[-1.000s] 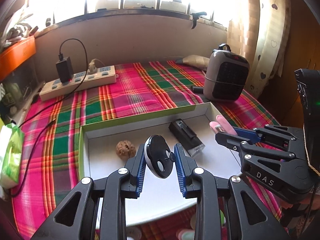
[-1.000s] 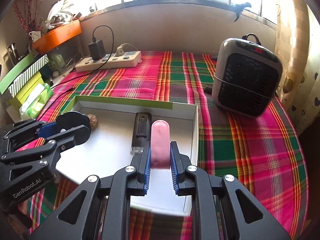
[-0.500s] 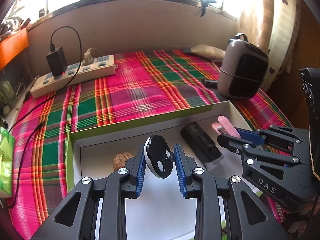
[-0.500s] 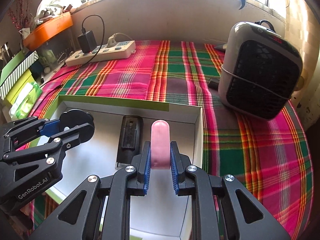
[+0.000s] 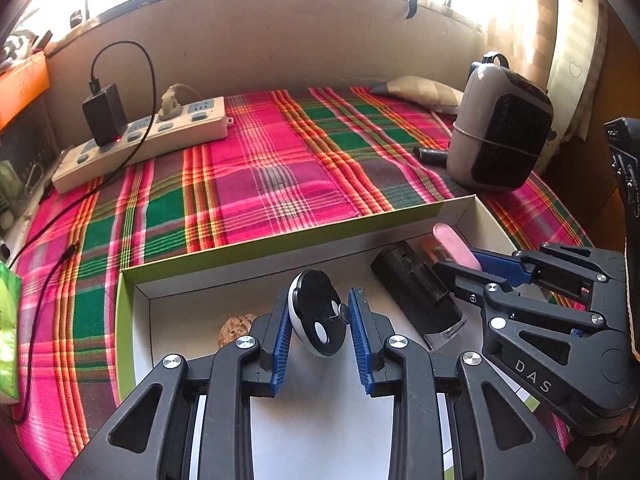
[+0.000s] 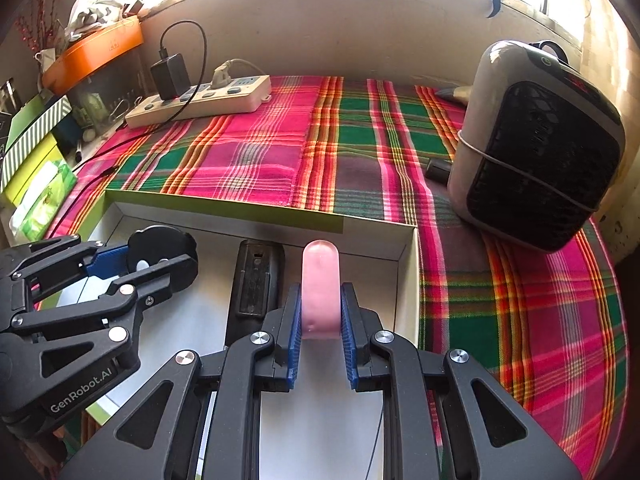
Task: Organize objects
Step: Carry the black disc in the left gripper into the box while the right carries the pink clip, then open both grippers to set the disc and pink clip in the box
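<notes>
My left gripper (image 5: 320, 316) is shut on a round black and white disc (image 5: 318, 314) and holds it over the white box with green walls (image 5: 280, 240). My right gripper (image 6: 320, 312) is shut on a pink rounded stick (image 6: 320, 284) over the box's right part; it also shows in the left wrist view (image 5: 456, 246). A black rectangular device (image 5: 416, 292) and a walnut (image 5: 234, 328) lie in the box. The left gripper shows at the left of the right wrist view (image 6: 132, 268).
The box sits on a plaid cloth (image 5: 260, 176). A small grey heater (image 6: 536, 144) stands right of the box. A white power strip (image 5: 140, 140) with a black charger lies at the back left. A green packet (image 5: 8, 320) is at the far left.
Both grippers have moved forward over the box with their objects still held. The box's far wall and the heater look closer now.
</notes>
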`<state>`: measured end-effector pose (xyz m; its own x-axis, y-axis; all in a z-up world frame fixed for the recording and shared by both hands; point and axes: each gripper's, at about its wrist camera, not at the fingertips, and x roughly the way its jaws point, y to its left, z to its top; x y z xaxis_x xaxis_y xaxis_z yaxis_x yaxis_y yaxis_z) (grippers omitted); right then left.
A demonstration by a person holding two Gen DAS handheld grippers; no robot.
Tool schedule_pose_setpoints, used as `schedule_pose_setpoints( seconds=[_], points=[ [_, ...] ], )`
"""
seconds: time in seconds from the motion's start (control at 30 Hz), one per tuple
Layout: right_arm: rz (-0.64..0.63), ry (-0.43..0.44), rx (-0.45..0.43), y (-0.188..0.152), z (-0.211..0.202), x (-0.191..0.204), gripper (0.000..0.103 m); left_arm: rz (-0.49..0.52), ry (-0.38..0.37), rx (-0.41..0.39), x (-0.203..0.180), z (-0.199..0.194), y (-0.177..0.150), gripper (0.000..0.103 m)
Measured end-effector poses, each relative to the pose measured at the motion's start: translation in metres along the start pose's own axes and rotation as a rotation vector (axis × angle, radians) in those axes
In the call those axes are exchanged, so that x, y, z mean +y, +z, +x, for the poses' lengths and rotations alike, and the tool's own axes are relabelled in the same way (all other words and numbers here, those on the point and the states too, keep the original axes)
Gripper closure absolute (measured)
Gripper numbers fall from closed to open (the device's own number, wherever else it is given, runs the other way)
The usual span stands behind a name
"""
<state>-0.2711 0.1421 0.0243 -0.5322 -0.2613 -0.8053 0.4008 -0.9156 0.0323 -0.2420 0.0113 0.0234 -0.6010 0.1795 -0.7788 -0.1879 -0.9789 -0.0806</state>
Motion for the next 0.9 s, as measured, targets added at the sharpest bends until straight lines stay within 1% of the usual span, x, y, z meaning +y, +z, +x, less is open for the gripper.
schedule_pose_setpoints(
  seconds=[0.1, 0.77, 0.87, 0.9],
  points=[
    [-0.012, -0.009, -0.001, -0.0003, 0.0010, 0.0021, 0.084, -0.001, -0.002, 0.014, 0.0000, 0.0029, 0.0002, 0.077],
    [-0.022, -0.015, -0.007, -0.0016, 0.0025, 0.0059, 0.084, 0.001, 0.012, 0.029, -0.0004, 0.0047, -0.0004, 0.076],
    [-0.022, -0.023, -0.011, -0.0014, 0.0019, 0.0059, 0.078, -0.002, 0.007, 0.029, -0.0001, 0.0046, -0.0001, 0.074],
    [-0.021, -0.022, -0.011, -0.0013, 0.0016, 0.0060, 0.077, -0.005, 0.005, 0.028, 0.0002, 0.0039, -0.0004, 0.073]
  ],
)
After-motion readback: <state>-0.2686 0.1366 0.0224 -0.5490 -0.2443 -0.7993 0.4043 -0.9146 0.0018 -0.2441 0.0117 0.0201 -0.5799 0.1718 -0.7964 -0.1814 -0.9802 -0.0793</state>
